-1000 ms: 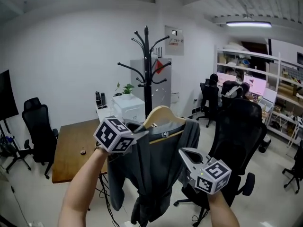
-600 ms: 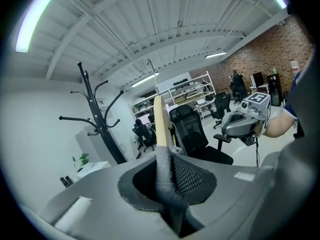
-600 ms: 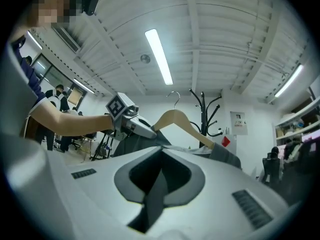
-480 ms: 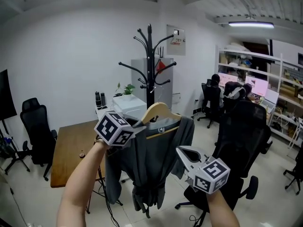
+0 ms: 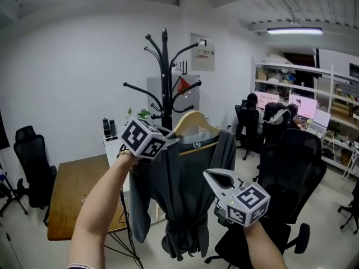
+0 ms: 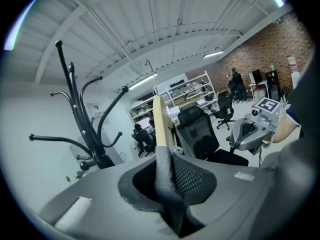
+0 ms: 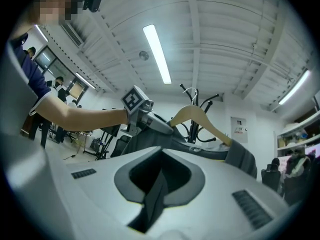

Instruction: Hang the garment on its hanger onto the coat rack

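The left gripper (image 5: 170,141) pinches one shoulder end of the wooden hanger (image 5: 193,123), and the grey garment (image 5: 185,195) dangles in midair near the coat rack (image 5: 165,77). Held so off-centre, I'd worry the hanger tips and the garment slides off. The right gripper (image 5: 217,178) has its jaws pressed together on nothing.

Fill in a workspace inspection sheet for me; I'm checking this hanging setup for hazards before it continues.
Surface: wooden table at the left.
Job's things: grey garment on wooden hanger, held before the black coat rack, not yet hooked.
Clutter: bottles and plant behind the table.
Grippers: left gripper shut on the garment at the hanger's shoulder; right gripper shut, empty.
Cables: cables hang under the table.
Surroundings: office chair at right; shelves and seated people beyond.
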`<state>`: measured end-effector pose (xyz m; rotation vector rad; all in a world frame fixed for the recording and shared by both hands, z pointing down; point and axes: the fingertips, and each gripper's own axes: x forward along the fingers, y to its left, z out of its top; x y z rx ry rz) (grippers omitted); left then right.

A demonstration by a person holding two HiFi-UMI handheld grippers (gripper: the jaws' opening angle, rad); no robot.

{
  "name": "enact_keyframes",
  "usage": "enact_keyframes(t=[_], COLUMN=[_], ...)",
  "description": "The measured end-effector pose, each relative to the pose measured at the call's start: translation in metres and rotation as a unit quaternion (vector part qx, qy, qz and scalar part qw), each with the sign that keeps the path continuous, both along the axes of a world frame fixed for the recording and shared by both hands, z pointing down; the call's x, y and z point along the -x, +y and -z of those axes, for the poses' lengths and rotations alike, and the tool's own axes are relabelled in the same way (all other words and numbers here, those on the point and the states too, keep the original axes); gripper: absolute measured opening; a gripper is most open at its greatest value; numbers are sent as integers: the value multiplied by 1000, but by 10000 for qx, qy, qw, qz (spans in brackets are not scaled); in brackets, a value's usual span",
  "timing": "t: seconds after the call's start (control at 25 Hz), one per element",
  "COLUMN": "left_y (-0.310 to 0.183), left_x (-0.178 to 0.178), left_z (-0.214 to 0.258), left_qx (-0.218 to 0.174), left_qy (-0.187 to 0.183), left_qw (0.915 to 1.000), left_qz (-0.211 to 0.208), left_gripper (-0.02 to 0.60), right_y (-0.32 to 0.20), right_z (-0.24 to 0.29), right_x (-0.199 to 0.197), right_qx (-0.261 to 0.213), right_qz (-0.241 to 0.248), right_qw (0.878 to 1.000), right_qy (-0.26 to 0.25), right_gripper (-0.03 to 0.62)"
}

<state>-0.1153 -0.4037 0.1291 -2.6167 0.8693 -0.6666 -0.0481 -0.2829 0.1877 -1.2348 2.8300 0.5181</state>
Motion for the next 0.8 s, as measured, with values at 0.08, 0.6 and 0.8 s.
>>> enact_keyframes(t=[0.08,0.6,0.8], left_y=[-21,-118,-140], left_x=[-15,-33,-15], left_z=[18,34,6], left_qx=[-94,226,397], left_qy=[-12,363,440], left_qw=[10000,9990,9976], left_qz=[-32,141,346], left_gripper=[69,69,69], right_y=[-17,-92,-112], right_z=[9,29,8], right_x=[-6,-22,-3], right_qx=[-91,-278,-81], right_qz=[-7,91,191], right_qw=[10000,9996,9998], right_qy=[35,-14,-27], right_gripper=[8,8,8])
